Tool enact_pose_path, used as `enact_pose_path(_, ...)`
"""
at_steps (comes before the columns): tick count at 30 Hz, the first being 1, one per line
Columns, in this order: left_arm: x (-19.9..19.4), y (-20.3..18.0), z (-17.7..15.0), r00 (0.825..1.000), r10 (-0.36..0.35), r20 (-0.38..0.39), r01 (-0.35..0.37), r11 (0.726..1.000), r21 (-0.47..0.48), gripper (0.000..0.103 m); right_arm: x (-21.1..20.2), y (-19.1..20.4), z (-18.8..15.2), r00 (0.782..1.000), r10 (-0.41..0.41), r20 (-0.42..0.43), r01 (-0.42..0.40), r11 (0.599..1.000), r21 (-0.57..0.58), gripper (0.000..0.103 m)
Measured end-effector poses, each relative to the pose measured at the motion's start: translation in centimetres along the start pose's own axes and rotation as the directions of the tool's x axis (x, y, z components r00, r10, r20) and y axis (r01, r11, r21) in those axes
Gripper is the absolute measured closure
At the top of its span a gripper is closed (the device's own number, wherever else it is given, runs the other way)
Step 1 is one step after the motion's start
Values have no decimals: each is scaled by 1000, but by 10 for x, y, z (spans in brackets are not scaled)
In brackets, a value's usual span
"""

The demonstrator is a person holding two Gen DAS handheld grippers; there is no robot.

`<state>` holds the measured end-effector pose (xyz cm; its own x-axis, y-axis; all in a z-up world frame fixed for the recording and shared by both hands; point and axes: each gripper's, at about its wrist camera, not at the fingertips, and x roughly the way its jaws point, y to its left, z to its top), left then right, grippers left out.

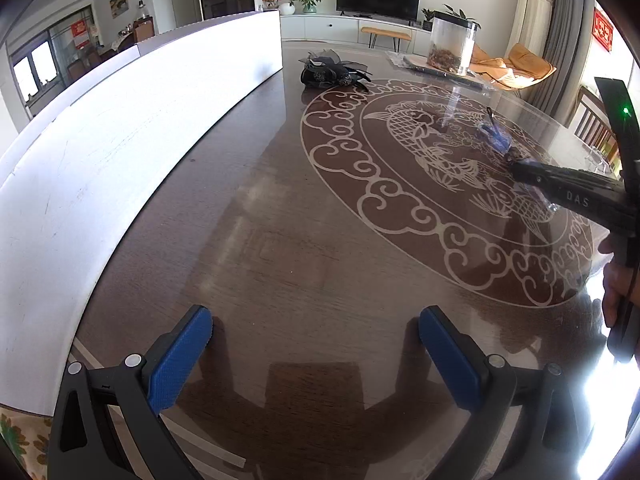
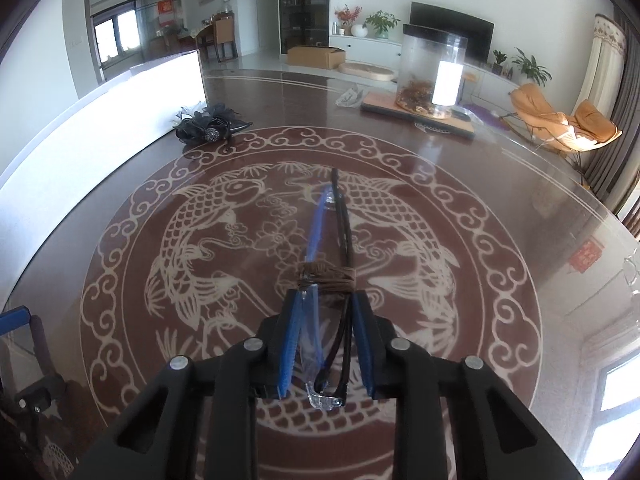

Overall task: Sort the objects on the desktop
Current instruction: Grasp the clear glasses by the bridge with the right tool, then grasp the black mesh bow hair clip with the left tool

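Taking the fish medallion (image 2: 312, 280) inlaid in the table (image 1: 280, 240) as my landmark and going from the left: the long white box (image 1: 140, 140) stands along the table's left side, well clear of the medallion. My left gripper (image 1: 314, 354) hangs over bare wood on the near-left of the medallion, its blue pads spread wide with nothing between them. The black flower hair clip (image 2: 208, 124) lies just off the medallion's far-left rim, near the end of the white box.

Over the middle of the medallion, my right gripper (image 2: 326, 344) is clenched on a folded pair of glasses (image 2: 332, 312), bundled at the fold with a brown cord (image 2: 326, 276). The pads press the bundle from both sides. Its long axis runs straight ahead along my fingers, the blue and black temple arms reaching out past the tips toward the medallion's far edge. A clear jar (image 2: 432, 68) stands on a board beyond the far-right rim.

I judge the glasses belong to my right hand alone; the hair clip lies ahead of my left, which is the nearer and the free one.
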<state>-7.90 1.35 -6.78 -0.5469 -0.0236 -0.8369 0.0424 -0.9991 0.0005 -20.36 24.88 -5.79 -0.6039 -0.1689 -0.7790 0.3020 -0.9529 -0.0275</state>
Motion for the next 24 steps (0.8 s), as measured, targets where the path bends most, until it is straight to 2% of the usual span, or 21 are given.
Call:
enact_pose_path(4,0,0,0,1000,0,0,0,1000,0,0,-38,-12,-46,998,-58,2,58,998,-4,76)
enact_pose_path(7,0,0,0,1000,0,0,0,1000,0,0,-68,-26,-81,995,-95,-4,95,994,54,76)
enact_pose_path(11,0,1,0,1000,2,1,-2,1000,-2,0,-95,-39,-115,994,-105,-12,106,985,137,76)
enact_pose_path(14,-1,1,0,1000,6,-5,-6,1000,-3,0,-102,-40,-122,994,-108,-13,109,982,156,75)
enact_pose_path(18,5,-1,11,997,9,-78,-10,1000,-12,0,-104,-38,-123,992,-124,-15,125,981,151,70)
enact_pose_path(20,16,-8,27,994,0,-109,0,1000,4,0,-103,-40,-123,994,-111,-18,112,981,161,50)
enact_pose_path(24,47,-27,72,994,-33,-108,40,997,65,0,-108,-44,-124,996,-94,1,92,979,180,47)
